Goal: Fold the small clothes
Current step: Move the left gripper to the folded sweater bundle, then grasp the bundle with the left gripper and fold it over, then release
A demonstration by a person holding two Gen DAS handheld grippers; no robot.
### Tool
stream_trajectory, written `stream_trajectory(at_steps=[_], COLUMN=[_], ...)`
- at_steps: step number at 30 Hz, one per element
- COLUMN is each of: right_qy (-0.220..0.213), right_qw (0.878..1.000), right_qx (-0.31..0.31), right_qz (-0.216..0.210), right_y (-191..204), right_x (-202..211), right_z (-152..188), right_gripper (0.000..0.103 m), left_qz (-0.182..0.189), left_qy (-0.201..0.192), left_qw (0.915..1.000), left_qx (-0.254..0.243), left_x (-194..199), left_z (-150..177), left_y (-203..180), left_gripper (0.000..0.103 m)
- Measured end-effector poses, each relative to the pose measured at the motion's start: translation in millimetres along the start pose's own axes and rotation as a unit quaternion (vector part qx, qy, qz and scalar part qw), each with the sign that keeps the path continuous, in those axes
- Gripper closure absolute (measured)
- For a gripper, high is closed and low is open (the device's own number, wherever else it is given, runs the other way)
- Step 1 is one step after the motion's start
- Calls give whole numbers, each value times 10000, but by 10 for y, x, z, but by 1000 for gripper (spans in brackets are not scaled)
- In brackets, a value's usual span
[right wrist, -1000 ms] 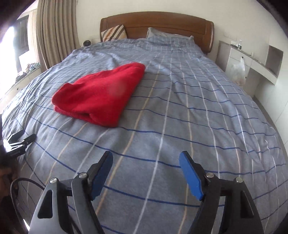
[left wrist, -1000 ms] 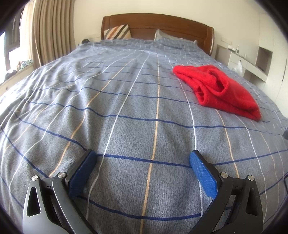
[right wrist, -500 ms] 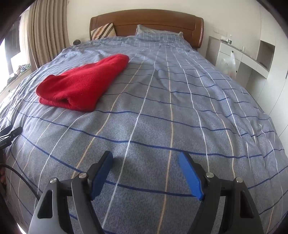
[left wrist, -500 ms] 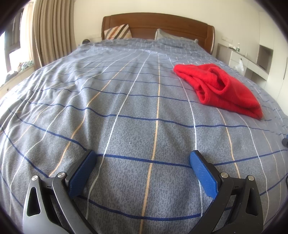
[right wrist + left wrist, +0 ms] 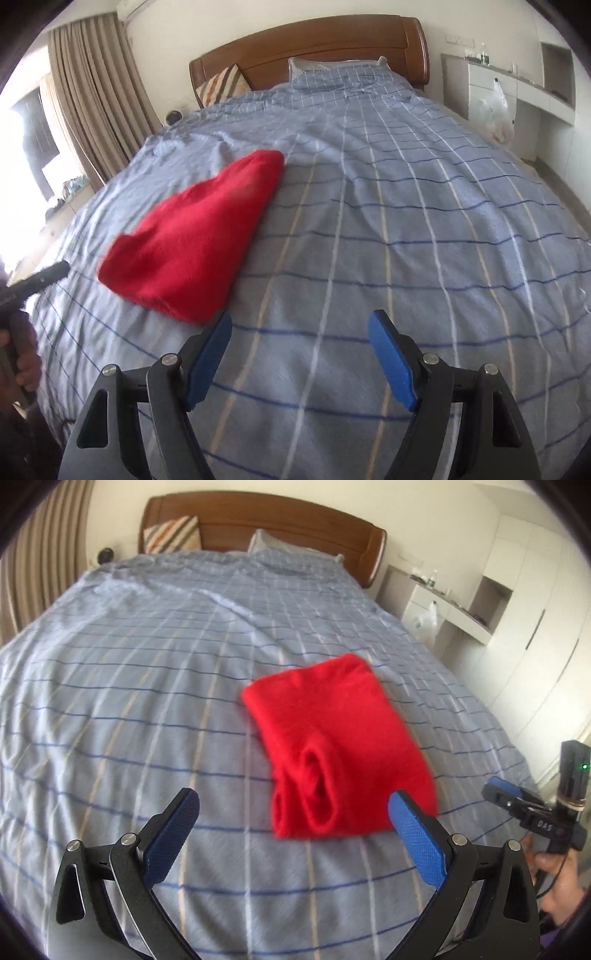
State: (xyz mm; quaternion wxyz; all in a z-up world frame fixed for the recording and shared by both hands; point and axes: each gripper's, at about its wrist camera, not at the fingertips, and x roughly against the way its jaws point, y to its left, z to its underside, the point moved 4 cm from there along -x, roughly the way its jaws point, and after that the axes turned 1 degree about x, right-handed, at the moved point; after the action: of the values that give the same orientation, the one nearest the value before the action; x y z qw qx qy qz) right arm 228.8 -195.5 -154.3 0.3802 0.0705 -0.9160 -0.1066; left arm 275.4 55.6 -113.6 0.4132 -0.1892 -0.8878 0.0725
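A folded red garment (image 5: 332, 746) lies on the blue checked bedspread (image 5: 147, 686), its rolled openings facing me. My left gripper (image 5: 293, 805) hovers open just short of the garment's near edge, nothing between its blue pads. In the right wrist view the same red garment (image 5: 195, 240) sits to the left, and my right gripper (image 5: 299, 328) stands open over bare bedspread (image 5: 406, 221), its left pad close to the garment's near corner. The right gripper (image 5: 532, 812) also shows at the right edge of the left wrist view, held by a hand (image 5: 561, 882).
A wooden headboard (image 5: 266, 520) with a striped cushion (image 5: 171, 535) and a pillow (image 5: 288, 546) closes the far end. White shelves with a plastic bag (image 5: 496, 107) stand on the right, curtains (image 5: 88, 92) and a bright window on the left.
The left gripper has swung right and risen, so the red garment now lies straight ahead instead of far right. The right gripper has rolled and shifted, bringing the garment closer.
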Motion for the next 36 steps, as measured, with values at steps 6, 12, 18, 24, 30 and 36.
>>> stream_trajectory(at_steps=[6, 12, 18, 24, 30, 36], right_qy=[494, 1154, 1050, 41, -464, 250], right_qw=[9877, 9681, 9906, 9810, 9873, 9914], right_qx=[-604, -1246, -166, 1941, 1372, 1272], right_qz=[-1354, -1842, -860, -47, -657, -166], right_y=[240, 295, 673, 1399, 1352, 912], right_x=[-681, -1515, -1663, -1020, -491, -481], right_z=[-552, -617, -690, -848, -1333, -913], right_gripper=[27, 27, 70, 73, 67, 13], left_qz=[-601, -480, -288, -381, -352, -1548], left_qy=[601, 1297, 1266, 422, -119, -131], left_qw=[9953, 9874, 9905, 9984, 9992, 9863], left_qx=[456, 771, 457, 75, -169, -559], left_x=[-762, -1165, -1212, -586, -23, 8], left_z=[-347, -302, -249, -560, -806, -177], left_y=[165, 333, 96, -107, -199, -58], left_gripper=[1, 1, 78, 85, 62, 21])
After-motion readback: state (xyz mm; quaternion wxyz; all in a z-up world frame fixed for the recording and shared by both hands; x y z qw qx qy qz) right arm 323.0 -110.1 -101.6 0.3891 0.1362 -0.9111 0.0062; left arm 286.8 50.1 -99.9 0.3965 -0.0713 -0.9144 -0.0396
